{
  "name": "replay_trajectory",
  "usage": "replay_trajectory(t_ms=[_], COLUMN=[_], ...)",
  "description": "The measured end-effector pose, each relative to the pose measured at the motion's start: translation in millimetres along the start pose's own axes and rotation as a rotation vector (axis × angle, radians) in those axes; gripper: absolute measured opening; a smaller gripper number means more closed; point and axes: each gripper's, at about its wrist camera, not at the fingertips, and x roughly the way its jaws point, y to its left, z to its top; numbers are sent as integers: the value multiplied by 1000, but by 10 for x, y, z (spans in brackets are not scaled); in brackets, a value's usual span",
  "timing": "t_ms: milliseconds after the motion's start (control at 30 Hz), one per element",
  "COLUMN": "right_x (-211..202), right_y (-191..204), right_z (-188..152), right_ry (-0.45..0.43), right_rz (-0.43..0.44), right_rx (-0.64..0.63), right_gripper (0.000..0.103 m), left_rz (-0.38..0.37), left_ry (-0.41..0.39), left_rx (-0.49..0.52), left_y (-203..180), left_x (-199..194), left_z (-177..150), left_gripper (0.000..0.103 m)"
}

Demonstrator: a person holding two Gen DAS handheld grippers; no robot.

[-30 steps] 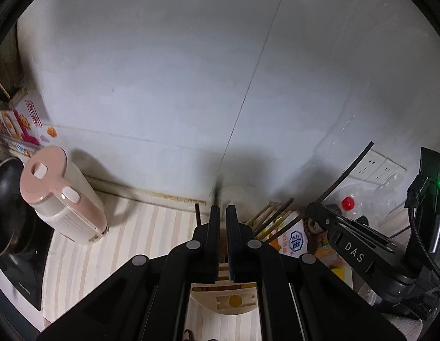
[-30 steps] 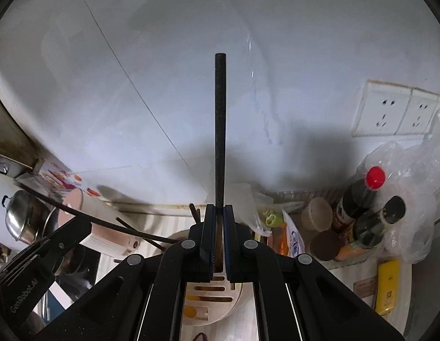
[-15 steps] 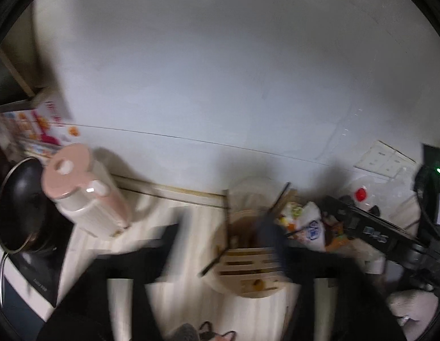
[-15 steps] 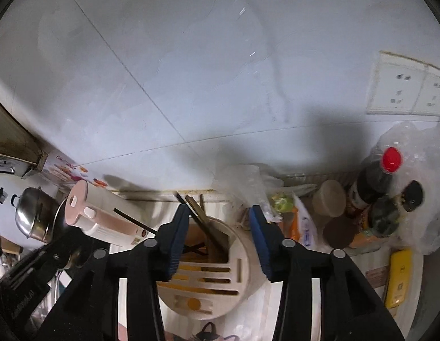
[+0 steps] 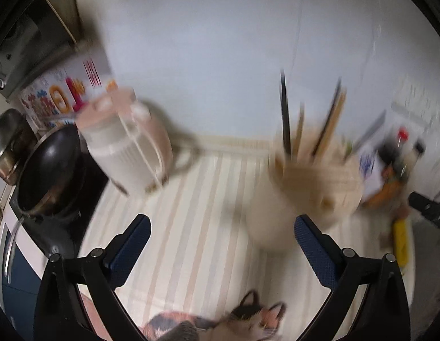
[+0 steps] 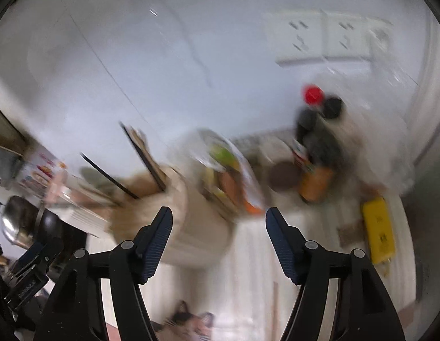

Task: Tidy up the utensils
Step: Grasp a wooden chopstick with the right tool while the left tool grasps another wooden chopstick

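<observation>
A beige utensil holder [image 5: 311, 196] stands on the striped counter with several chopsticks [image 5: 285, 119] sticking up out of it; the view is motion-blurred. My left gripper [image 5: 222, 228] is open and empty, low in front of the holder and to its left. In the right wrist view the holder [image 6: 174, 216] with dark chopsticks [image 6: 143, 156] sits at the left. My right gripper [image 6: 219, 221] is open and empty, just right of the holder.
A pink-and-white kettle [image 5: 126, 147] and a black wok [image 5: 49, 167] stand at the left. Sauce bottles [image 6: 316, 147], snack bags [image 6: 228, 173] and a yellow object [image 6: 379, 230] crowd the right. A cat [image 5: 248, 321] lies at the bottom. Wall sockets [image 6: 328, 37] are above.
Both grippers have opened and let go of their chopsticks, which now stand in the holder. Both have dropped back and lower, away from the holder.
</observation>
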Motion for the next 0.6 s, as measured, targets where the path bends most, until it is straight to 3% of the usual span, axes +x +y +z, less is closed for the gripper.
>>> replay_trajectory(t_ms=[333,600], right_x=[722,1141], right_y=[-933,-1277], right_z=[-1064,-1566], right_ry=[279,415], right_rz=[-164,-238], right_rx=[93,98], right_gripper=[66,59], left_rz=[29,53], left_ry=[322,418], left_rx=[122,181], left_y=[-562,-812], left_x=[1066,1376], left_z=[-1186,-1533], left_gripper=[103,103])
